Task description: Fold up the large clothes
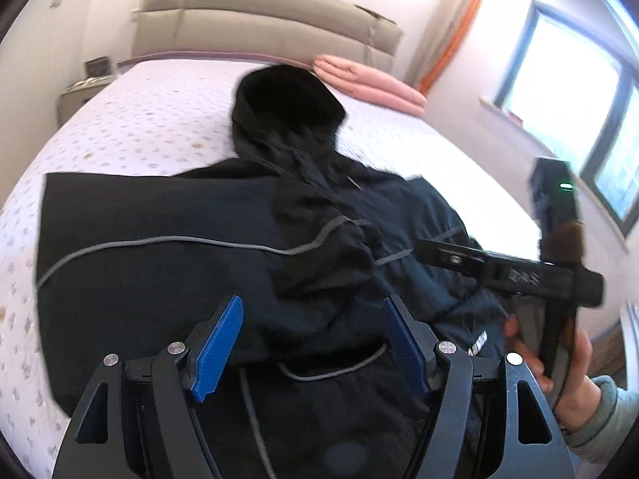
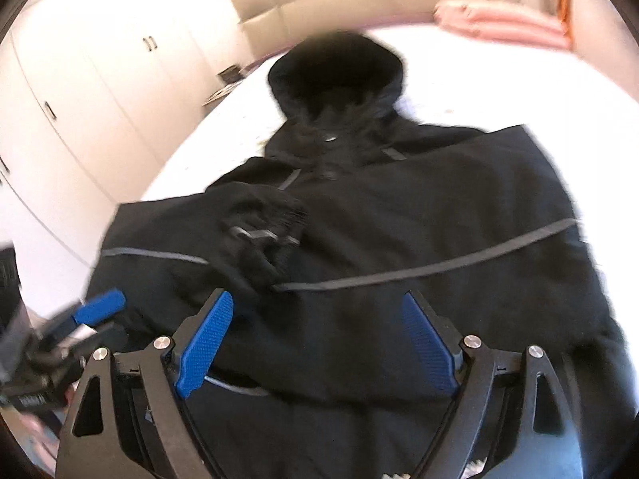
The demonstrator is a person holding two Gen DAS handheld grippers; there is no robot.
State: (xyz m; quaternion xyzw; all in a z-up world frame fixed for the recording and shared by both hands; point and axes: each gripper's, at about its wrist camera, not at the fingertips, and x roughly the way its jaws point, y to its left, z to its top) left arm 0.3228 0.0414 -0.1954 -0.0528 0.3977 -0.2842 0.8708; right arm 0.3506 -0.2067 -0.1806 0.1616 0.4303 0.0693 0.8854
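A black hooded jacket (image 1: 159, 279) with thin grey piping lies spread on the bed, its hood (image 1: 283, 95) toward the headboard. Both sleeves are folded in across the body, and a cuff (image 2: 259, 223) rests at the middle. My left gripper (image 1: 312, 301) hovers just above the lower part of the jacket with its blue pads wide apart and nothing between them. My right gripper (image 2: 318, 295) stands open over the same lower part of the jacket (image 2: 439, 219), also holding nothing. A hand (image 1: 575, 379) carries the right gripper at the right edge of the left wrist view.
The bed (image 1: 139, 119) has a white sheet with small prints and a beige padded headboard (image 1: 259, 20). A folded pink blanket (image 1: 367, 84) lies near the headboard. A nightstand (image 1: 80, 92) stands left of the bed, a window (image 1: 567, 99) is on the right, and white wardrobe doors (image 2: 80, 99) are on the left.
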